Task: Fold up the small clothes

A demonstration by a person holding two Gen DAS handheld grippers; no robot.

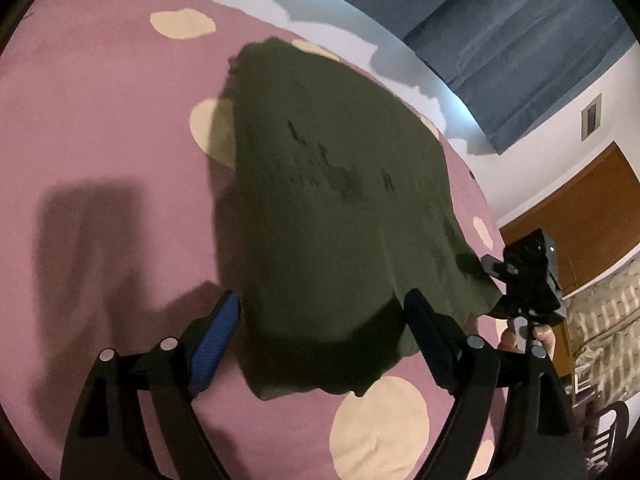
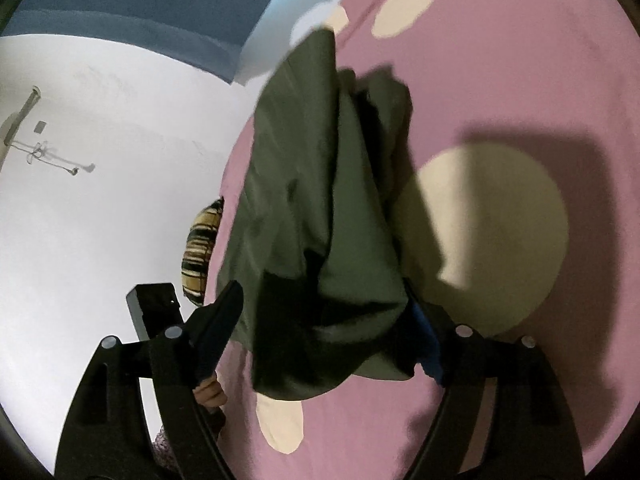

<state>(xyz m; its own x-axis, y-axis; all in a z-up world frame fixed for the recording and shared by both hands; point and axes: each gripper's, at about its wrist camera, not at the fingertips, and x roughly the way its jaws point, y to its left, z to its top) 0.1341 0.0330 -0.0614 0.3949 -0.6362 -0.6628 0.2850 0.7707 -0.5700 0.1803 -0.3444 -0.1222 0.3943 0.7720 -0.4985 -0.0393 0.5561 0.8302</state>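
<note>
Both grippers, left gripper (image 1: 320, 312) and right gripper (image 2: 324, 304), gape wide, gripping nothing, astride the olive garment's (image 1: 332, 184) near hem on the bedsheet (image 1: 112, 120), its length running away.

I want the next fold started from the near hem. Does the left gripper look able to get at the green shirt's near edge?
Probably yes: the left gripper stands open, the green shirt lies between its fingers, nothing blocks it.

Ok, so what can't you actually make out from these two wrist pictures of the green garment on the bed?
- Dark print on the green garment: motion-blurred in the left wrist view, unreadable.
- Its near hem, right wrist view: in shadow between the right tongs, so contact with the pads is unclear.
- What kind of garment: bunched folds hide its shape.
- Pink spotted bedsheet under the garment: covered.
- Right tongs in the left view: blurred, fingers not distinguishable.
</note>
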